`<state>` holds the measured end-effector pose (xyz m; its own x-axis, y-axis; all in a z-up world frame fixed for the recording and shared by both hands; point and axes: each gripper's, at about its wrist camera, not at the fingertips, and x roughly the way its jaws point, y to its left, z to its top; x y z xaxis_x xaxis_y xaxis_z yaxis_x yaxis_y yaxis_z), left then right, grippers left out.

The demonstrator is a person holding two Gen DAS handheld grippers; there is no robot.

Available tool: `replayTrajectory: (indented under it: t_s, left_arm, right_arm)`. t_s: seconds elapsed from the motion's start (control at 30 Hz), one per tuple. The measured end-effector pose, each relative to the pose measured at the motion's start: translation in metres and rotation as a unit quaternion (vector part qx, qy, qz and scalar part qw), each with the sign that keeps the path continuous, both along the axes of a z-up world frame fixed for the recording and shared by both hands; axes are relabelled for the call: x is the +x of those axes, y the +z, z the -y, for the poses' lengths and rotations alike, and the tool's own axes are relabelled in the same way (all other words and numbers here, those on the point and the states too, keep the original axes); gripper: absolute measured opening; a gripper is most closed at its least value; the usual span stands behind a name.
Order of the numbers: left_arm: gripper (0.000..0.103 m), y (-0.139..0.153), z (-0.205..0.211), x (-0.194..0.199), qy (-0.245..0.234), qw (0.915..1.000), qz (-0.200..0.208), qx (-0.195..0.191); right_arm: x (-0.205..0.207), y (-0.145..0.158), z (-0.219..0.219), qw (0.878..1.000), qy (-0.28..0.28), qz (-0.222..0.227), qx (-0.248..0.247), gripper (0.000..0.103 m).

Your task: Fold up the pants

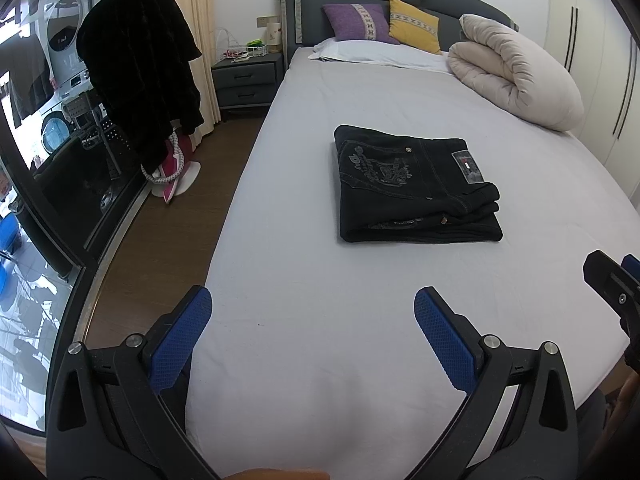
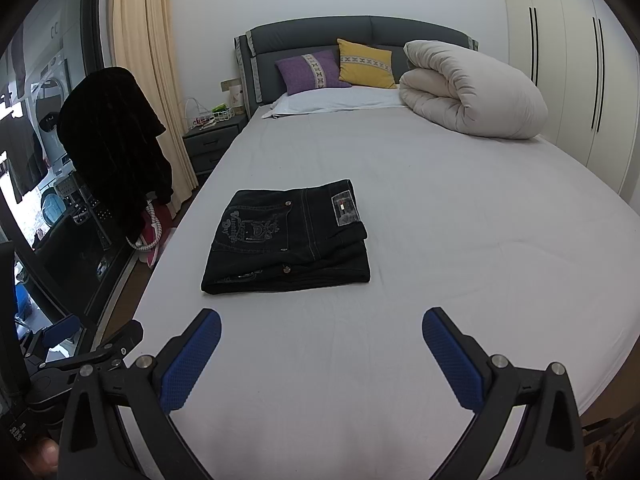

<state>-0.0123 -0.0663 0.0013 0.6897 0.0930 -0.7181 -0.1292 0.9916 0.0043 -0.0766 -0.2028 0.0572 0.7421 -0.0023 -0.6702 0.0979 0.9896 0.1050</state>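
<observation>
Black jeans (image 1: 416, 188) (image 2: 290, 238) lie folded into a compact rectangle on the grey bed sheet (image 1: 320, 264) (image 2: 460, 240), with an embroidered back pocket and a waist label facing up. My left gripper (image 1: 313, 306) hovers open over the near part of the bed, well short of the jeans, nothing between its blue pads. My right gripper (image 2: 321, 326) is likewise open and empty, near the bed's foot, with the jeans ahead and to its left. In the left wrist view the right gripper's tip (image 1: 612, 280) shows at the right edge; the left gripper's body (image 2: 80, 360) appears low left in the right wrist view.
A rolled beige duvet (image 1: 516, 76) (image 2: 472, 92) and purple and yellow cushions (image 1: 360, 22) (image 2: 312, 70) sit at the head of the bed. A dark garment on a stand (image 1: 140, 80) (image 2: 112, 140), a nightstand (image 1: 244, 78) and wooden floor (image 1: 168, 240) lie left. Wardrobe doors (image 2: 568, 64) stand right.
</observation>
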Motion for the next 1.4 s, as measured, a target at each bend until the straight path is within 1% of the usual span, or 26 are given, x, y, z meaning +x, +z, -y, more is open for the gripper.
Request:
replayTrajectory:
  t_s: [0.43, 0.9, 1.4]
  left_arm:
    - [0.103, 0.0, 0.0004, -0.0001, 0.0, 1.0, 0.0, 0.0]
    - [0.103, -0.0046, -0.0049, 0.0043, -0.01, 0.9999, -0.009, -0.009]
    - [0.103, -0.0088, -0.0069, 0.0065, -0.017, 0.9998, -0.011, -0.008]
  right_arm:
    - [-0.0002, 0.0003, -0.0003, 1.0, 0.0, -0.001, 0.001, 0.103]
    - [-0.0017, -0.0037, -0.0026, 1.0, 0.001, -0.004, 0.003, 0.103]
    - [-0.0035, -0.0057, -0.0042, 1.0, 0.001, -0.008, 0.006, 0.103]
